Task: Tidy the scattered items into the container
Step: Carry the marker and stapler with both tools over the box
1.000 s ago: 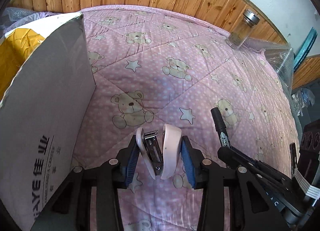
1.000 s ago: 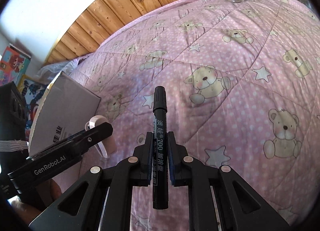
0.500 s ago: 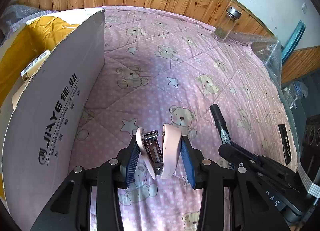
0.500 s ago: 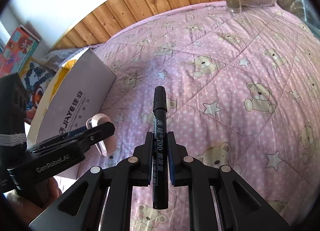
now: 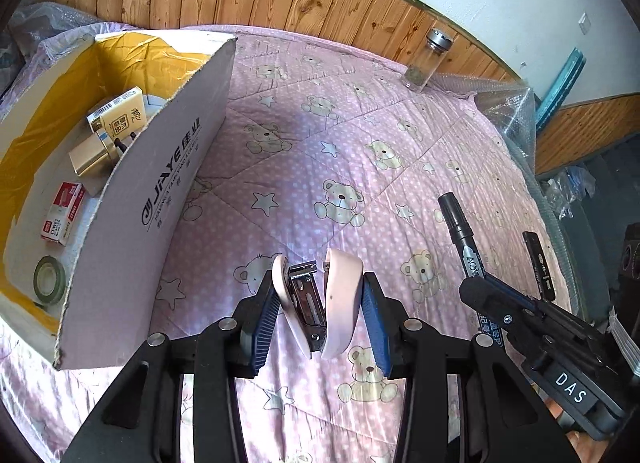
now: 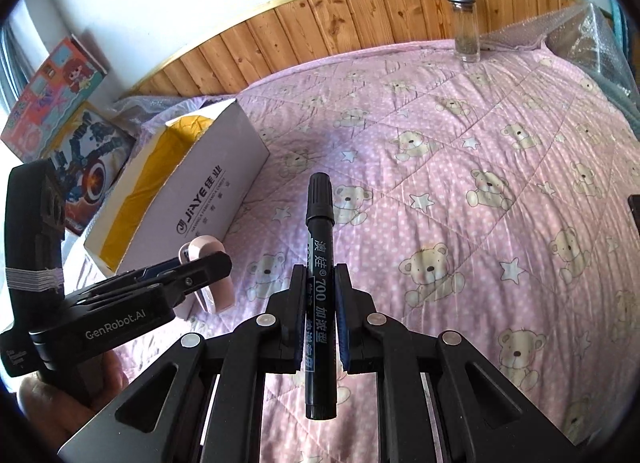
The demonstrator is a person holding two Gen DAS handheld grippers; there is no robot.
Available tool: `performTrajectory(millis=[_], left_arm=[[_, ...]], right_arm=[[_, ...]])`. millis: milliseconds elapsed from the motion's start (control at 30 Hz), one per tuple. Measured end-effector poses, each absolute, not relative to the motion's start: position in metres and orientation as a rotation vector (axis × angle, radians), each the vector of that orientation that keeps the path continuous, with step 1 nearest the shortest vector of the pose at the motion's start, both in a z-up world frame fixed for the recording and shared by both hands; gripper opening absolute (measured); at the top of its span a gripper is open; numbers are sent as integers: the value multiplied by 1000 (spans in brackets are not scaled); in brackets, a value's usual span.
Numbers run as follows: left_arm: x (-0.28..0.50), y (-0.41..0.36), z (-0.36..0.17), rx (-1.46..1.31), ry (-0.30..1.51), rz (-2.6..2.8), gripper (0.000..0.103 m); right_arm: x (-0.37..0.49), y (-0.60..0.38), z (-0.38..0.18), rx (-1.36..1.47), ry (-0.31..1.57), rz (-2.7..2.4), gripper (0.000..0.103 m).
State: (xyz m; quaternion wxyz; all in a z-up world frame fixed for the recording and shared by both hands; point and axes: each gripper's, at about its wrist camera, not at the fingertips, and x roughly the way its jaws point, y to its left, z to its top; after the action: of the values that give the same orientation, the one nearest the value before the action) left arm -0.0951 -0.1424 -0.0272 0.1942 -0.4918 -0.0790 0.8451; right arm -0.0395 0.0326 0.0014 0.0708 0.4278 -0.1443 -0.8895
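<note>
My left gripper [image 5: 318,305] is shut on a pink stapler [image 5: 340,303], held above the pink bear quilt. My right gripper [image 6: 322,299] is shut on a black marker [image 6: 319,263] that points forward over the quilt. The marker [image 5: 460,231] also shows in the left wrist view, to the right of the stapler. The container is a white cardboard box [image 5: 168,183] with a yellow inside, on my left. It holds a gold box [image 5: 90,155], a cream carton [image 5: 118,113], a red-and-white staple box [image 5: 62,215] and a green tape roll [image 5: 48,279]. In the right wrist view the box [image 6: 208,191] lies ahead to the left.
A glass jar [image 5: 426,63] with a metal lid stands at the far edge by the wooden wall panel. A second black pen [image 5: 540,263] lies on the quilt at the right. Bubble wrap [image 5: 504,111] covers the right side. Colourful toy boxes [image 6: 60,103] stand beyond the box.
Both grippers have lifted and pulled back with their loads. The box now shows its open inside and contents in the left wrist view.
</note>
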Motion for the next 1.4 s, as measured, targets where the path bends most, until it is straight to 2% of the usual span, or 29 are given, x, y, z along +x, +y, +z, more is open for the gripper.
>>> performTrajectory(millis=[467, 1000, 1400], left_arm=[[-57, -168, 14, -1250, -283, 2384, 42], [-52, -206, 57, -1142, -381, 2421, 42], [-59, -247, 98, -1047, -464, 2498, 42]], right_arm=[[-13, -7, 35, 1199, -355, -2663, 13], [-20, -52, 73, 1085, -247, -2615, 13], [-41, -73, 102, 1063, -306, -2540, 13]])
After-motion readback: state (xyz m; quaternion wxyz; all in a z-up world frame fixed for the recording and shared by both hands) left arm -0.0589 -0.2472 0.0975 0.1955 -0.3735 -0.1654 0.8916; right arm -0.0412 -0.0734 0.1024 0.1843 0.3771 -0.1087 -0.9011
